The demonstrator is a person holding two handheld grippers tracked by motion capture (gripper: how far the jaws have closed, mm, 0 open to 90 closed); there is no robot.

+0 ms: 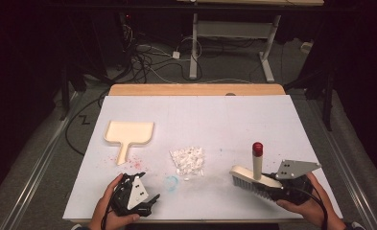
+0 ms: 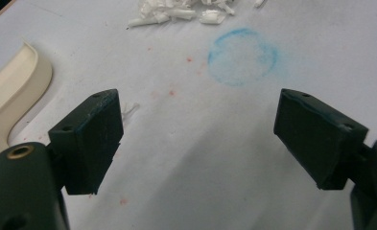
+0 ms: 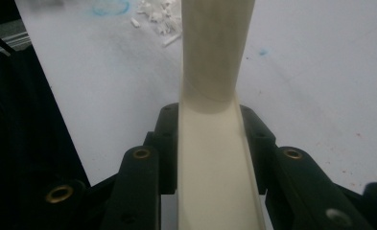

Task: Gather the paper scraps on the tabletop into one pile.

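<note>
- High view: right tongs [image 1: 277, 188] clamp the brush [image 1: 254, 179] at five o'clock on the surface [image 1: 224, 120]; paper scraps [image 1: 187, 160] centre, dustpan [image 1: 128, 133] at nine.
- Left gripper view: left tongs [image 2: 198, 139] gape wide, holding nothing, above a blue ring [image 2: 242, 56].
- Right gripper view: bristles hidden.

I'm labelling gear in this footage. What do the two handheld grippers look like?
Both the left gripper and the right gripper are black, each topped by a grey three-cornered plate with small holes and trailing a black cable. Their jaws are blocky black pads with brass-coloured rivets.
</note>
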